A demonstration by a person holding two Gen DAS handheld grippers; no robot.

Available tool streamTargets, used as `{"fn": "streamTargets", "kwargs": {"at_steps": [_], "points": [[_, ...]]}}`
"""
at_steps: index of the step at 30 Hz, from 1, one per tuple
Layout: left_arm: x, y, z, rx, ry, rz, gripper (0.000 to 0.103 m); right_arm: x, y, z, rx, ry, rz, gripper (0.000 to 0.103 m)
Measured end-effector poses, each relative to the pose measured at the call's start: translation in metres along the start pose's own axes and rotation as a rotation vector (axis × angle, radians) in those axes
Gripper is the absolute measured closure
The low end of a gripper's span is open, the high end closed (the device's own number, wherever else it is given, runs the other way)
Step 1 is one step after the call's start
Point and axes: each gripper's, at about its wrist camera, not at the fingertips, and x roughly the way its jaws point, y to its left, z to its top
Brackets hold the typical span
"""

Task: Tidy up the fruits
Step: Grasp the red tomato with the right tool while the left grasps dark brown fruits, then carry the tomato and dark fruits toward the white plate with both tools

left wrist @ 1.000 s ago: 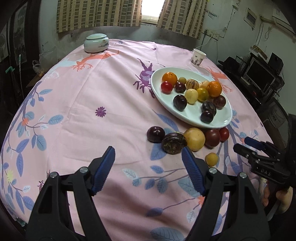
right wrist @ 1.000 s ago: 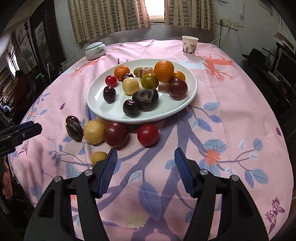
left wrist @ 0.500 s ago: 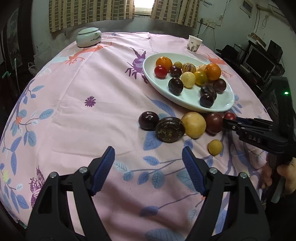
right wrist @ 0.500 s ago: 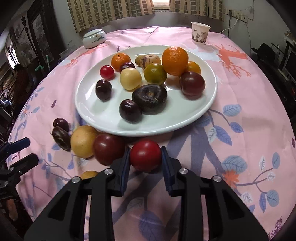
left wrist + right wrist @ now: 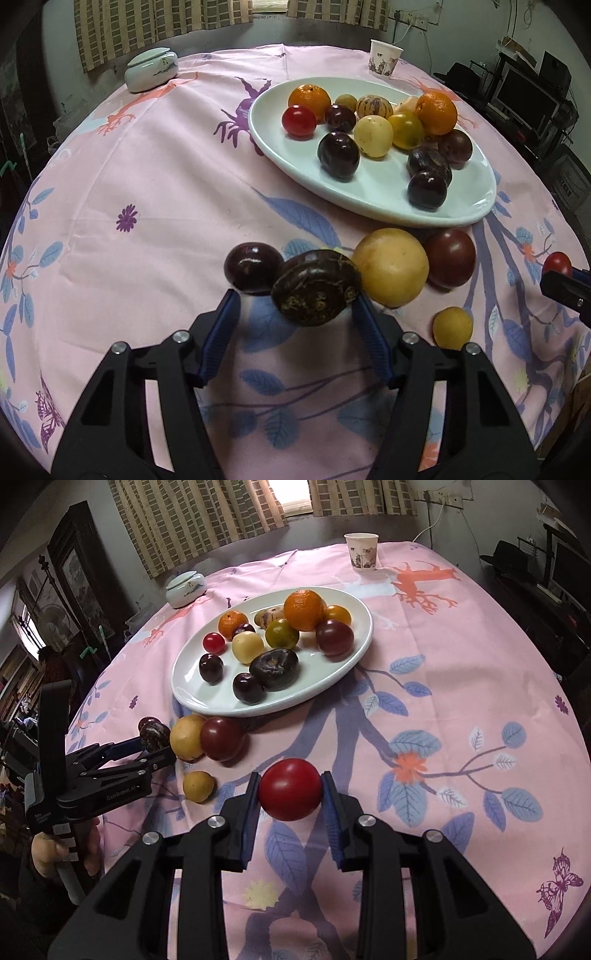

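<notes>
My left gripper (image 5: 295,297) is closing around a dark brown mottled fruit (image 5: 316,288) on the pink cloth. Its right pad touches the fruit, and a gap shows at the left pad (image 5: 221,328). A dark plum (image 5: 253,271), a big yellow fruit (image 5: 391,266), a dark red tomato (image 5: 450,256) and a small yellow fruit (image 5: 452,326) lie close by. My right gripper (image 5: 290,775) is shut on a red tomato (image 5: 290,794), held in front of the white plate (image 5: 207,698), which carries several fruits. The left gripper (image 5: 147,746) also shows in the right wrist view.
A paper cup (image 5: 384,59) and a lidded ceramic jar (image 5: 151,70) stand at the table's far side. A person's hand (image 5: 48,853) grips the left tool's handle. Dark furniture and screens stand beyond the table's right edge.
My left gripper moved forward and down to the mottled fruit, and its jaws narrowed around it. My right gripper shut on the red tomato and drew it back from the row of fruits.
</notes>
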Motion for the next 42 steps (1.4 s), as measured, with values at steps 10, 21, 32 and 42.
{"fn": "streamTargets", "kwargs": {"at_steps": [10, 21, 32, 42], "points": [[0.003, -0.007, 0.007, 0.045, -0.022, -0.006, 0.052, -0.001, 0.007, -0.006, -0.009, 0.017, 0.04, 0.07], [0.02, 0.017, 0.026, -0.013, -0.006, -0.015, 0.025, 0.001, 0.011, -0.006, -0.009, 0.032, 0.051, 0.07], [0.027, 0.017, 0.044, -0.008, -0.033, -0.01, 0.021, 0.004, 0.009, -0.007, 0.005, 0.037, 0.067, 0.07], [0.025, 0.031, 0.04, -0.1, -0.041, -0.063, 0.039, 0.006, 0.008, -0.008, 0.002, 0.048, 0.073, 0.07]]}}
